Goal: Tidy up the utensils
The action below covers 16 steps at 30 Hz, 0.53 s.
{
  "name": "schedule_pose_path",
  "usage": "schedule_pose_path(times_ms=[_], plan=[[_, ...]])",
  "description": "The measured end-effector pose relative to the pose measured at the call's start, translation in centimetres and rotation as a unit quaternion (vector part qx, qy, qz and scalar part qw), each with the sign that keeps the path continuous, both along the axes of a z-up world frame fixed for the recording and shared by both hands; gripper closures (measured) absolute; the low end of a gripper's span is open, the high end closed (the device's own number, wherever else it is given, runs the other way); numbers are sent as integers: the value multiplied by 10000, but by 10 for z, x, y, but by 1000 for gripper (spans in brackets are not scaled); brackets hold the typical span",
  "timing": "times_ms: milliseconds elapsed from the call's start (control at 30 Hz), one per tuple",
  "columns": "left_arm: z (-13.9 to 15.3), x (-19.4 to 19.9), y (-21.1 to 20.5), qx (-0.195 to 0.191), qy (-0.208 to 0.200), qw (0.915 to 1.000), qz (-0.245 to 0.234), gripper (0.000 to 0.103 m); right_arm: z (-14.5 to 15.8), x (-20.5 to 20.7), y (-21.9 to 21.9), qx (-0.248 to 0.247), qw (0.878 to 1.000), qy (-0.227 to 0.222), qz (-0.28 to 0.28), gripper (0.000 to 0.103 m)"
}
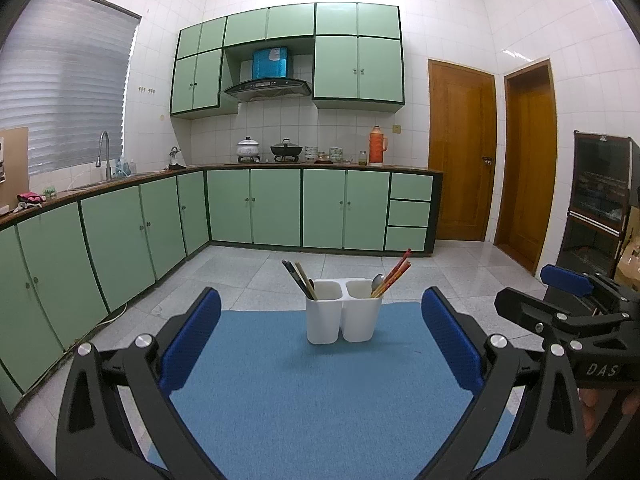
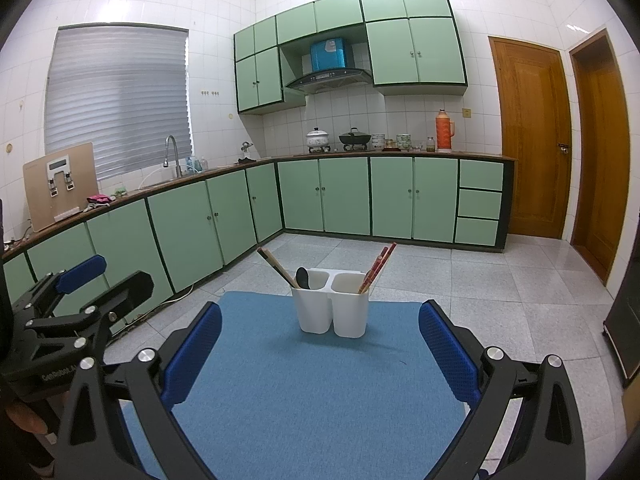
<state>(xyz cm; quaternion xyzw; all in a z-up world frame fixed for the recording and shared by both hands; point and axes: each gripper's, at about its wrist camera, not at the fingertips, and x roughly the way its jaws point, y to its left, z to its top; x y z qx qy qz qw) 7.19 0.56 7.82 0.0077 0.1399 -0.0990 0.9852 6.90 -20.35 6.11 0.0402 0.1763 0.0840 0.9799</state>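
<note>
A white two-compartment utensil holder (image 1: pixel 344 316) (image 2: pixel 330 312) stands at the far end of a blue mat (image 1: pixel 320 400) (image 2: pixel 312 400). Its left cup holds dark chopsticks (image 1: pixel 296 278) (image 2: pixel 274 266) and a dark spoon (image 2: pixel 303 278). Its right cup holds red chopsticks (image 1: pixel 396 272) (image 2: pixel 378 266) and a metal spoon (image 1: pixel 378 280). My left gripper (image 1: pixel 321 295) (image 2: pixel 126 269) is open and empty, well short of the holder. My right gripper (image 2: pixel 320 307) (image 1: pixel 520 284) hangs beside it, also open with nothing between its blue pads.
The mat lies over a grey tiled floor (image 2: pixel 500 292). Green base cabinets (image 1: pixel 256 208) line the left and far walls under a counter with pots and an orange thermos (image 1: pixel 377 146). Two wooden doors (image 1: pixel 462 152) and a dark shelf unit (image 1: pixel 600 200) are at the right.
</note>
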Motion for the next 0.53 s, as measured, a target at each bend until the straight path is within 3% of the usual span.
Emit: schedule_pose_path(times_ms=[533], plan=[[-6,3,-3,-12,87,10000,22,6,-7,0,3,-9,10000,31,-1,6]])
